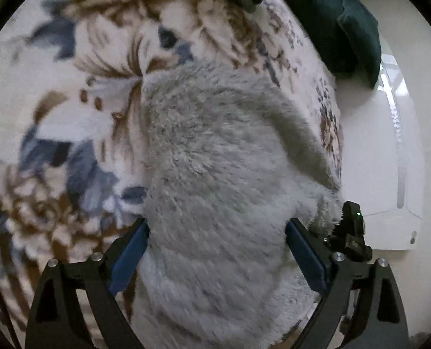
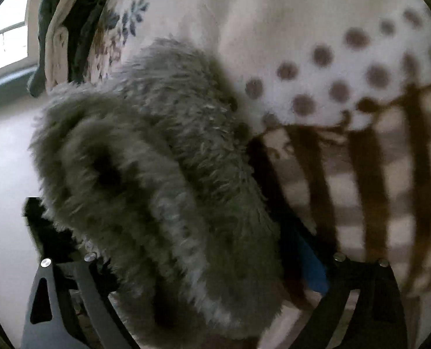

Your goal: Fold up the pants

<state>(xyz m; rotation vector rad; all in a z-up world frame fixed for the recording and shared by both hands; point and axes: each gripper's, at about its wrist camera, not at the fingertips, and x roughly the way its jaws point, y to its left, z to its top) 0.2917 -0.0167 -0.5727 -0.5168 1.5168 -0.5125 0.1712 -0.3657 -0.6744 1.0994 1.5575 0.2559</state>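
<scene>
On floral bedding (image 1: 78,122) beside pale floor (image 1: 369,151) lie fuzzy grey pants (image 1: 221,160).

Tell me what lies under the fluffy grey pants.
The fluffy grey pants lie on a floral blue-and-brown blanket, near its edge. In the right wrist view a polka-dot and striped fleece lies beside them. Whatever lies directly beneath the pile is covered.

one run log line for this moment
task: fold pants | left tool: open, straddling grey fleece pants | right tool: state unclear, pants bunched between fingers | surface: floral blanket
</scene>
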